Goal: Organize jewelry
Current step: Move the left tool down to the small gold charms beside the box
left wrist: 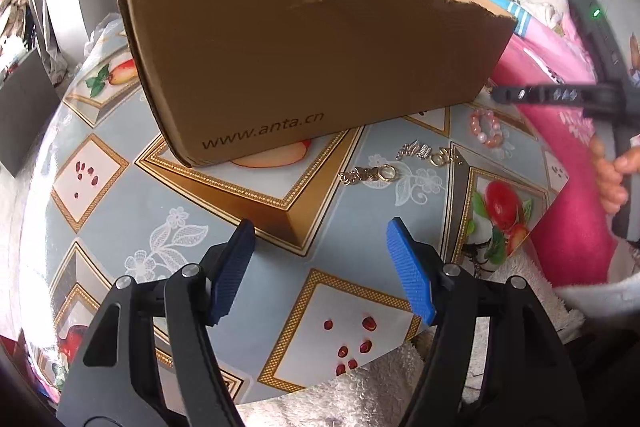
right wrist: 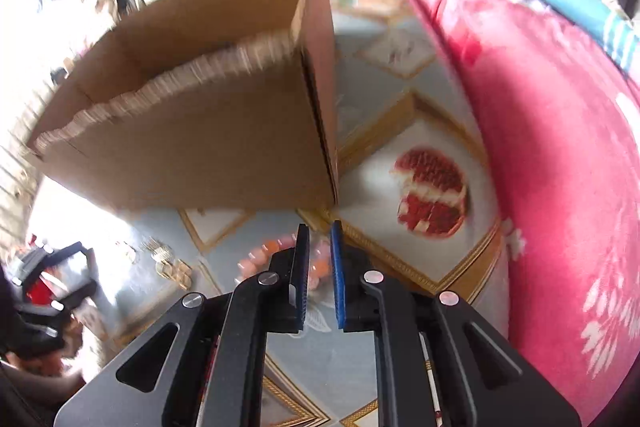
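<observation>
1. Left wrist view shows the jewelry lying on the desk [left wrist: 192, 215], to the right of the cardboard box [left wrist: 312, 59]: a pink bead bracelet [left wrist: 486, 127] farthest right, small silver pieces [left wrist: 414, 149] near the middle, and gold rings and chain bits [left wrist: 374, 174] nearest the camera.
2. Right wrist view shows the bead bracelet [right wrist: 260, 257] again, blurred, lying on the desk [right wrist: 360, 99] just beyond and partly behind the claw's fingertips; gold pieces [right wrist: 170, 263] sit further left.
3. The right claw [right wrist: 320, 273] hovers over the bracelet with its blue pads [right wrist: 338, 279] nearly together, only a narrow gap between them; nothing can be seen held between them.
4. The left claw [left wrist: 320, 271] is spread wide above the desk with nothing between its blue pads [left wrist: 412, 275], well short of the jewelry.
5. The box, printed "www.anta.cn", stands on the desk with a torn top edge; its open top shows in the right wrist view [right wrist: 192, 99].
6. In the left wrist view the right claw [left wrist: 496, 94] reaches in from the right, above the bracelet, held by a hand [left wrist: 612, 175].
7. The desk carries a cloth printed with fruit and flowers; a pink patterned blanket [right wrist: 560, 147] lies along its right side.
</observation>
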`<state>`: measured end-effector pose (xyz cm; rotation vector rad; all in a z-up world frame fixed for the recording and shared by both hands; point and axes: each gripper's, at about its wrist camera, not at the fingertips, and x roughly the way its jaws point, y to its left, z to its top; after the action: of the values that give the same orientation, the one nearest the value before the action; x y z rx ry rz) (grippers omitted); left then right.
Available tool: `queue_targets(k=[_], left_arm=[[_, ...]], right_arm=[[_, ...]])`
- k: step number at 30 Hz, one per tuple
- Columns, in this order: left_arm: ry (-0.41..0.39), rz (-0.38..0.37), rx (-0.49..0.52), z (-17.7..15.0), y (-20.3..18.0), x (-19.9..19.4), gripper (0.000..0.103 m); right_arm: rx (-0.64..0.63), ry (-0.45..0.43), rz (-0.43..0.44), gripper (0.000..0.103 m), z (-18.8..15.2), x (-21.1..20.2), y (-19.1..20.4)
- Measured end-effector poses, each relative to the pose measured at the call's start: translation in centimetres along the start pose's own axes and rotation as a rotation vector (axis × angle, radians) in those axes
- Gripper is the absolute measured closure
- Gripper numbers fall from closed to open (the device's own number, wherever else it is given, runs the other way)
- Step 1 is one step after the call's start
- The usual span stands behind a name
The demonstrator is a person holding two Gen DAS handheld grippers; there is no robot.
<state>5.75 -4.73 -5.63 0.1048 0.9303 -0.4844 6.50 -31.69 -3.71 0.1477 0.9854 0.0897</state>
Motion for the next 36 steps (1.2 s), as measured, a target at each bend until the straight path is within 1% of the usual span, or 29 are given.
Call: queue_targets(k=[2,4,5,6,7,8,9,10,12,13,14,16,17,22,25,27,36], left_arm=[[-0.001,0.019,0.027,0.0,-0.5,0.2,0.036],[0.004,0.039,0.053,0.1,-1.0,0.6,0.032],[0.01,0.058,0.069,0.1,-1.3,0.8,0.031],[0.016,0.081,0.086,0.2,-1.6,1.0,0.029],[0.017,0.094,0.093,0.2,-1.8,1.2,0.025],[0.021,0.102,0.087,0.3,-1.8,1.3,0.023],[0.028,0.103,0.073,0.5,-1.7,1.4,0.023],[0.033,0.102,0.06,0.5,-1.7,1.5,0.022],[0.043,0.126,0.05,0.7,-1.7,1.7,0.015],[0.053,0.135,0.038,0.8,-1.6,1.8,0.012],[0.062,0.134,0.027,0.9,-1.6,2.1,0.011],[0.08,0.145,0.013,1.2,-1.5,2.4,0.007],[0.087,0.145,0.012,1.4,-1.7,2.6,0.007],[0.108,0.151,0.003,1.9,-1.9,3.0,0.007],[0.125,0.153,-0.003,2.3,-1.6,3.1,0.007],[0.134,0.152,-0.004,2.2,-1.1,2.8,0.007],[0.121,0.151,-0.006,2.3,-0.8,2.7,0.007]], right_arm=[[-0.031,-0.061,0.028,0.07,-0.3,-1.5,0.7],[-0.071,-0.081,0.087,0.061,-1.0,-2.4,2.0],[-0.096,-0.076,0.108,0.056,-1.3,-2.3,2.8],[-0.134,-0.061,0.121,0.054,-1.8,-2.1,3.8],[-0.17,-0.044,0.111,0.049,-2.3,-1.7,4.6],[-0.199,-0.022,0.092,0.046,-2.9,-1.2,5.4],[-0.216,-0.003,0.077,0.046,-3.7,-0.9,6.0],[-0.224,0.017,0.069,0.046,-4.6,-0.7,6.6],[-0.231,0.05,0.036,0.043,-5.8,-0.2,7.2],[-0.233,0.055,0.001,0.041,-6.4,-0.1,7.4],[-0.233,0.06,-0.026,0.038,-6.7,0.1,7.5],[-0.226,0.081,-0.05,0.033,-6.9,0.8,7.5],[-0.216,0.077,-0.063,0.024,-6.9,1.0,7.6],[-0.209,0.06,-0.116,0.007,-7.1,1.1,8.2],[-0.18,0.07,-0.093,0.007,-6.8,1.5,7.9],[-0.137,0.085,-0.062,0.006,-6.1,2.2,7.0],[-0.159,0.081,-0.052,0.006,-5.7,2.6,7.1]])
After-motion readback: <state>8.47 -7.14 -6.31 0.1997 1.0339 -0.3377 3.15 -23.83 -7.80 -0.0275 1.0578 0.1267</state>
